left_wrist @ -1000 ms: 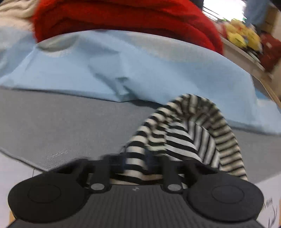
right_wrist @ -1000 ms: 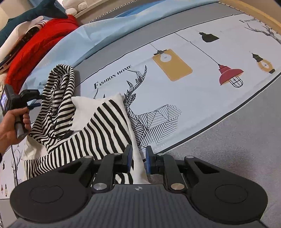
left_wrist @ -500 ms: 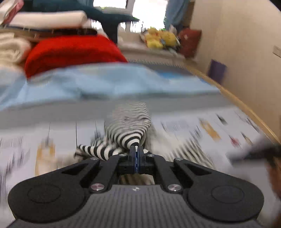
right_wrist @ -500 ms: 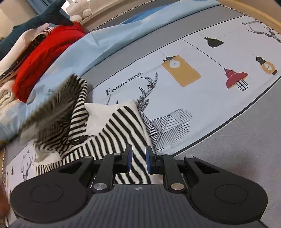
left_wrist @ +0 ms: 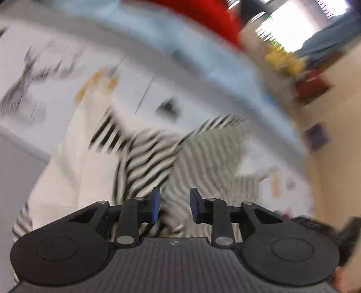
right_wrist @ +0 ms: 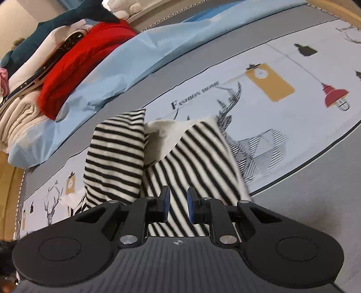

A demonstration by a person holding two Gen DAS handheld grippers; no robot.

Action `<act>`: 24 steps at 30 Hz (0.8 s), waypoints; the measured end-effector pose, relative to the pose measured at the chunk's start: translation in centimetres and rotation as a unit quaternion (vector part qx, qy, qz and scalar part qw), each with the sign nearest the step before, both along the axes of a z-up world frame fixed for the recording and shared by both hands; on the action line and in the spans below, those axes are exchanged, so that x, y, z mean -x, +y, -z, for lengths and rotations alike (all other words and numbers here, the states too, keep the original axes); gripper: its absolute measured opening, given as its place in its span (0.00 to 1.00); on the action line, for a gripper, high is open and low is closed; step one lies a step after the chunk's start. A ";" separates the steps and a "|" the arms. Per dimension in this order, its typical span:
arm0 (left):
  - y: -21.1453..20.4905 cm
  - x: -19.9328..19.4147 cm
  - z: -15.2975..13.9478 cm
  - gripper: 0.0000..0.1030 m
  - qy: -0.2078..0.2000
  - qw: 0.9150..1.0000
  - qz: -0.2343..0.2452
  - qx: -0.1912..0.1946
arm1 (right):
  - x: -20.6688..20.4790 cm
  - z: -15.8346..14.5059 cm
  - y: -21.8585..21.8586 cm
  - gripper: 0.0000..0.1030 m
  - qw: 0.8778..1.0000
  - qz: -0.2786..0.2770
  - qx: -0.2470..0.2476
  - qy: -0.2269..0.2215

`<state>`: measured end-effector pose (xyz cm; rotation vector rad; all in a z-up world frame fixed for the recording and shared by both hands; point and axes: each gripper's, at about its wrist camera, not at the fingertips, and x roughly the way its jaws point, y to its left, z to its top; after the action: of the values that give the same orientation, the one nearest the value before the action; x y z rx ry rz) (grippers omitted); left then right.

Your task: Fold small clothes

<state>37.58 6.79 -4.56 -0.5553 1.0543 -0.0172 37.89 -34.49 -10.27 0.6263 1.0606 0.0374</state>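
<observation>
A black-and-white striped garment (right_wrist: 198, 162) with a cream part (right_wrist: 164, 133) lies on the printed bed cover (right_wrist: 293, 126). One striped flap (right_wrist: 115, 153) lies folded at its left side. My right gripper (right_wrist: 178, 201) hovers over the garment's near edge, its jaws a little apart with nothing pinched between them. The left wrist view is blurred by motion. There my left gripper (left_wrist: 174, 204) hangs over the striped garment (left_wrist: 153, 162). Its jaws are opening, and the cloth lies below them, not pressed by the pads.
A light blue sheet (right_wrist: 126, 65) lies bunched beyond the garment. Behind it stand a red blanket (right_wrist: 83, 60), cream towels (right_wrist: 20, 121) and a dark teal plush (right_wrist: 67, 20). A grey band (right_wrist: 315, 202) of the cover runs at the right, and a wooden edge (right_wrist: 9, 191) at the left.
My left gripper swung the striped flap across onto the garment and released it, its jaws now apart. My right gripper edged forward over the garment, its gap unchanged.
</observation>
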 end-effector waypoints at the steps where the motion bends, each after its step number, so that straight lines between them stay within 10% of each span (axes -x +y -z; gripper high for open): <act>1: -0.2 -0.4 0.9 0.42 0.023 1.000 -0.014 -0.003 | 0.0 0.2 0.2 0.17 1.000 -0.001 -0.005 0.000; 9: 1.2 -0.7 4.9 0.42 0.095 0.991 -0.071 0.066 | -0.9 1.8 2.4 0.18 0.998 -0.014 -0.063 0.012; 13: 0.6 -0.2 4.4 0.03 0.078 0.995 -0.042 0.051 | -1.4 2.4 3.6 0.18 0.996 -0.017 -0.087 0.014; 24: -0.1 0.6 2.7 0.01 0.057 0.998 0.003 0.020 | -2.0 5.7 6.7 0.28 0.984 -0.006 -0.173 0.050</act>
<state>36.96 6.72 -7.30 -0.5952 1.1694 -0.0130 39.93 -27.81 -15.99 0.9432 1.1652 0.2059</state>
